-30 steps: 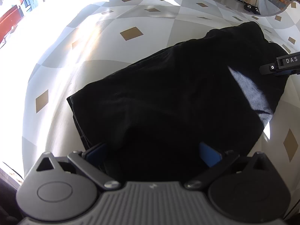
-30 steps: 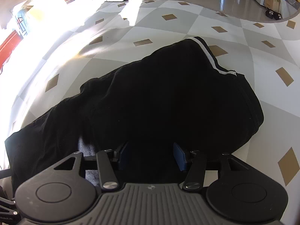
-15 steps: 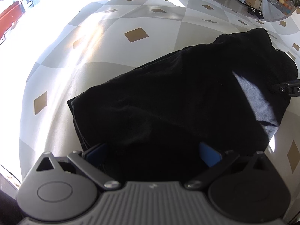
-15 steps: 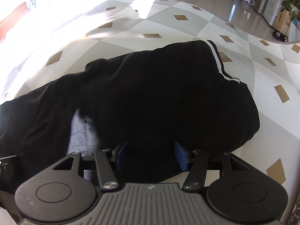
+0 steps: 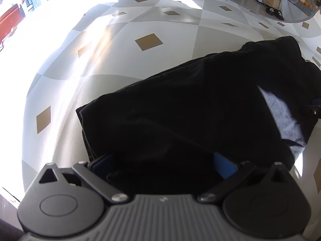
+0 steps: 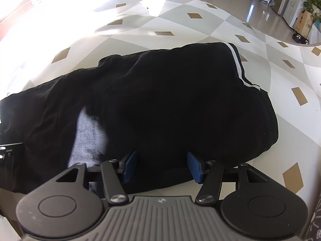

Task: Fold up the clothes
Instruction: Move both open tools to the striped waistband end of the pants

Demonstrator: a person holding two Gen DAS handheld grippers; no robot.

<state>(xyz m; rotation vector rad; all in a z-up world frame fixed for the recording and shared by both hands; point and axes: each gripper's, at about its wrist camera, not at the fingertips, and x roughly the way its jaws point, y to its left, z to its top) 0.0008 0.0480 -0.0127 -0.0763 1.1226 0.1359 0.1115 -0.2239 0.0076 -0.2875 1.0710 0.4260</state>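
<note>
Harsh sunlight blows out the upper left — fisheye edges curve.

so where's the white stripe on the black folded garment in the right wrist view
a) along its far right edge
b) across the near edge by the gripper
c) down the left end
a: the white stripe runs along the far right edge of the black folded garment.

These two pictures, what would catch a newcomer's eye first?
A big black garment lies spread across the middle of a diamond-patterned cloth, with a white stripe along its far right edge. Each claw's blue pads stand apart at the garment's near edge. Bright sun washes out the upper left.
</note>
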